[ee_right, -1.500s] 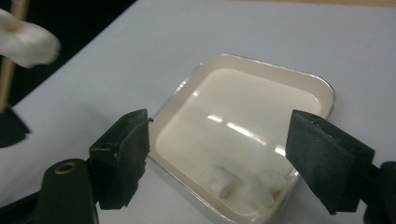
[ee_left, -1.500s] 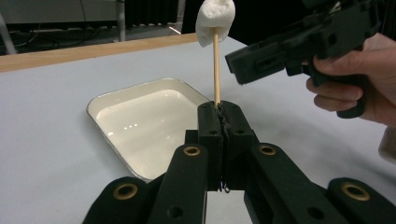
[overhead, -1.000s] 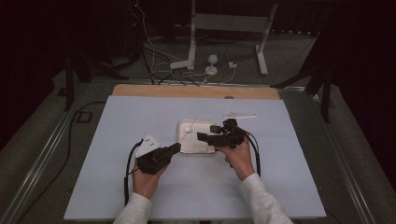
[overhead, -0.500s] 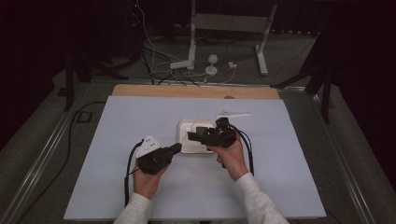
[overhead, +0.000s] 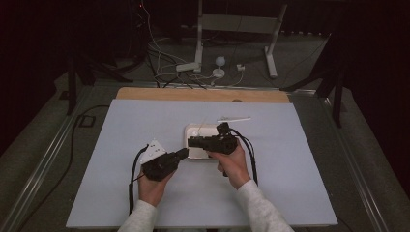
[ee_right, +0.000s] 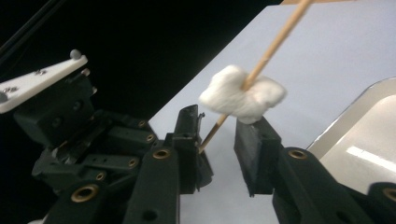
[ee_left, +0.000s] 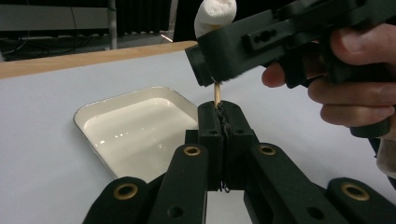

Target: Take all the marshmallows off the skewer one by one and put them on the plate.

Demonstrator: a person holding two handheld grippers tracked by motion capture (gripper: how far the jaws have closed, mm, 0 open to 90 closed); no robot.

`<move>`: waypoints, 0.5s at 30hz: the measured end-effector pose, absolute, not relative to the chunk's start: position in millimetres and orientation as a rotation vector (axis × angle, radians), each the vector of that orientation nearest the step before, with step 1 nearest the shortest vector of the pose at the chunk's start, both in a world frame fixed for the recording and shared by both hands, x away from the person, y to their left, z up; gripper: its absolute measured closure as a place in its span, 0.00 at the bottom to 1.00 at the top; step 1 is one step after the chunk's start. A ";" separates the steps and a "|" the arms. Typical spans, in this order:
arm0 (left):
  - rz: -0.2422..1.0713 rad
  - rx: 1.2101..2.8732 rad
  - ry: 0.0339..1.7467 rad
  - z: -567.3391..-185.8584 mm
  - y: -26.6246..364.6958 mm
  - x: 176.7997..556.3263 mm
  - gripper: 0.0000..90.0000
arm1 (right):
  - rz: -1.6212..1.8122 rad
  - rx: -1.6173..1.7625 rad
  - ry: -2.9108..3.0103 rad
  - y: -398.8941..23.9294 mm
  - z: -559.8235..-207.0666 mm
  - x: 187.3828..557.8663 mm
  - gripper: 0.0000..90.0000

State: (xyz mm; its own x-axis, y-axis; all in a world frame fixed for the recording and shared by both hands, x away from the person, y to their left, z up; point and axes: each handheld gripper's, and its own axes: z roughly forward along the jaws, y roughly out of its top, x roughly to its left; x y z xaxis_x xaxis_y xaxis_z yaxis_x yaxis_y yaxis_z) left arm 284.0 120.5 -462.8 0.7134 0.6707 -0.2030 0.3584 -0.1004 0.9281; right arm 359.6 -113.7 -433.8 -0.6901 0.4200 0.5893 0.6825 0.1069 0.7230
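Our left hand-held gripper stays clenched on the thin wooden skewer; our right hand-held gripper has just been closing around the soft white marshmallow (pads not yet pressing), already threaded on above the shallow white tray; sliding remains.
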 end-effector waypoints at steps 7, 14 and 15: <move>0.320 1.713 0.814 -462.7 120.4 284.0 1.00 | -1.649 -1.115 -2.122 -117.5 -431.2 360.5 0.83; 0.322 1.706 0.805 -461.9 121.5 283.8 1.00 | -1.688 -1.131 -2.099 -120.3 -427.2 360.9 0.83; 0.325 1.705 0.804 -461.8 121.7 283.7 1.00 | -1.689 -1.131 -2.100 -120.7 -426.6 361.1 0.83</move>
State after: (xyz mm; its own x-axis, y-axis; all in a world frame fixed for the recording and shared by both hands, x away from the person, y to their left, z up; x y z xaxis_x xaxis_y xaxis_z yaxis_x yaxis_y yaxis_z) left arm 283.7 121.7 -461.8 0.7258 0.6600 -0.1941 0.3402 -0.0991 0.9351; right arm 361.1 -120.7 -426.6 -0.6801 0.4240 0.5980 0.6749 0.0439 0.7366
